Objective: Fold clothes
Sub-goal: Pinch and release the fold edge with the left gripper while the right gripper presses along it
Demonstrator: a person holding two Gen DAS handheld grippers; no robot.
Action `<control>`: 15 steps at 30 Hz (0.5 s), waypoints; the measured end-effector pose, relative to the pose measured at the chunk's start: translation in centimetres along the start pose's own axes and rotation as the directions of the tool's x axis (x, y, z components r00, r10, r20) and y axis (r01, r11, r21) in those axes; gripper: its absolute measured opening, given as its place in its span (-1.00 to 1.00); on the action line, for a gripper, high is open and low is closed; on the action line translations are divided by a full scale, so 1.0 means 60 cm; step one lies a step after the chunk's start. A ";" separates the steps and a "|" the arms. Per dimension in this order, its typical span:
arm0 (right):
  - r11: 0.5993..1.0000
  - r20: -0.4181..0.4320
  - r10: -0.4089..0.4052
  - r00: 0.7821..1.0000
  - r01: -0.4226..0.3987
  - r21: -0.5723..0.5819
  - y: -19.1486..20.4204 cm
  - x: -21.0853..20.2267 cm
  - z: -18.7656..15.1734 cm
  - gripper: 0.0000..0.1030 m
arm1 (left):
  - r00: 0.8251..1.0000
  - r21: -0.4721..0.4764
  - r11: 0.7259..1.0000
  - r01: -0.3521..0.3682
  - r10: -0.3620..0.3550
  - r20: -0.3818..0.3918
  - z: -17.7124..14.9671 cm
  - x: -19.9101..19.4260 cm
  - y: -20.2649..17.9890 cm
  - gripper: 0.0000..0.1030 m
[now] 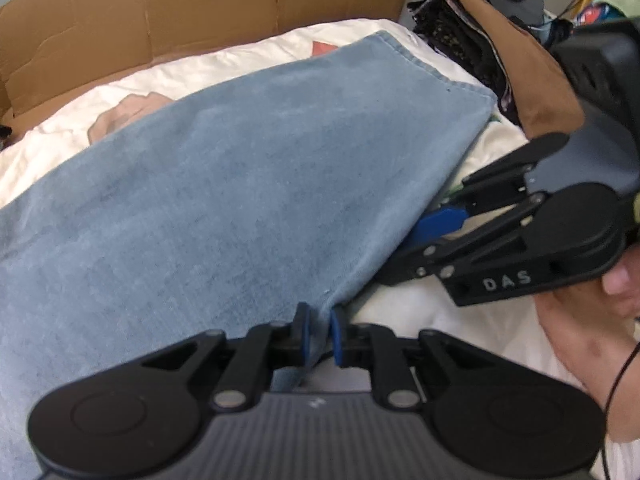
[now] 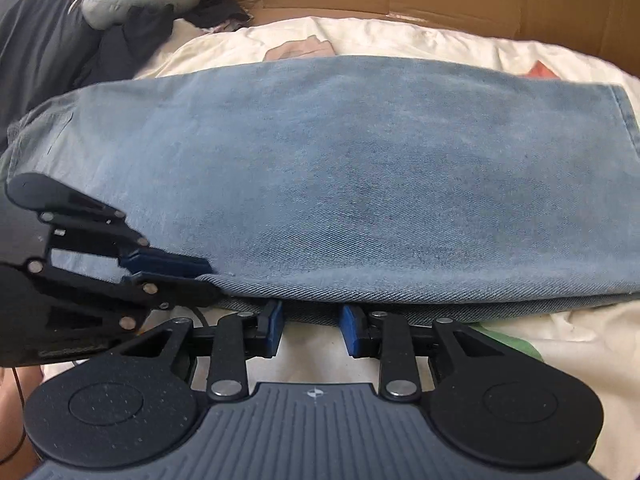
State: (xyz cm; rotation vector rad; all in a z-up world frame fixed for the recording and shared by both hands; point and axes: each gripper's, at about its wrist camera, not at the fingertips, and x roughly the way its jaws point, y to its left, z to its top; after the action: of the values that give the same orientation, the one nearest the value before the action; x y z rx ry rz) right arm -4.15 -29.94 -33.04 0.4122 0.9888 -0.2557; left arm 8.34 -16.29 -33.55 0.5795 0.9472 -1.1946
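The left claw (image 1: 319,330) pinches a fold of the jeans (image 1: 224,184), soft faded twill lying flat on a white bed sheet (image 1: 432,320). The right claw (image 2: 311,330) stands apart at their doubled edge, gripping nothing. Behind them, creased cardboard (image 1: 200,4); a dark clothes pile (image 1: 480,48) is cut off.

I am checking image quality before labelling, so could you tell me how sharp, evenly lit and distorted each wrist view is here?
Left wrist view: soft and slightly smeared on the jeans, strong fisheye bend along the cardboard, dark vignette in the corners. Right wrist view: sharper, with the denim weave crisp near the right gripper, the white bedding near blown out, and the far edges curved.
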 end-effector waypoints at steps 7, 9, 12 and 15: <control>0.999 -0.023 0.033 0.999 -0.033 0.016 -0.004 -0.018 0.001 -0.36 | 1.000 -0.010 1.000 0.011 -0.011 -0.011 -0.003 -0.011 0.001 -0.72; 0.999 -0.020 0.050 0.999 -0.050 0.014 -0.002 -0.022 0.004 -0.36 | 1.000 -0.016 1.000 0.013 -0.013 -0.022 -0.005 -0.023 0.004 -0.60; 0.997 -0.016 0.072 0.997 -0.071 0.007 0.004 -0.025 0.008 -0.36 | 1.000 0.003 1.000 -0.011 0.011 -0.021 -0.019 -0.055 0.011 -0.38; 0.996 -0.013 0.093 0.996 -0.093 0.000 0.011 -0.027 0.011 -0.36 | 0.998 -0.009 0.998 -0.055 0.055 -0.032 -0.037 -0.083 0.032 -0.23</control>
State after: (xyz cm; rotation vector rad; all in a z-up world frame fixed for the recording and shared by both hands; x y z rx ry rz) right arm -4.22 -29.60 -31.21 0.4584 0.9794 -0.1690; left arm 9.11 -11.36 -30.59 0.6145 0.9583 -1.1334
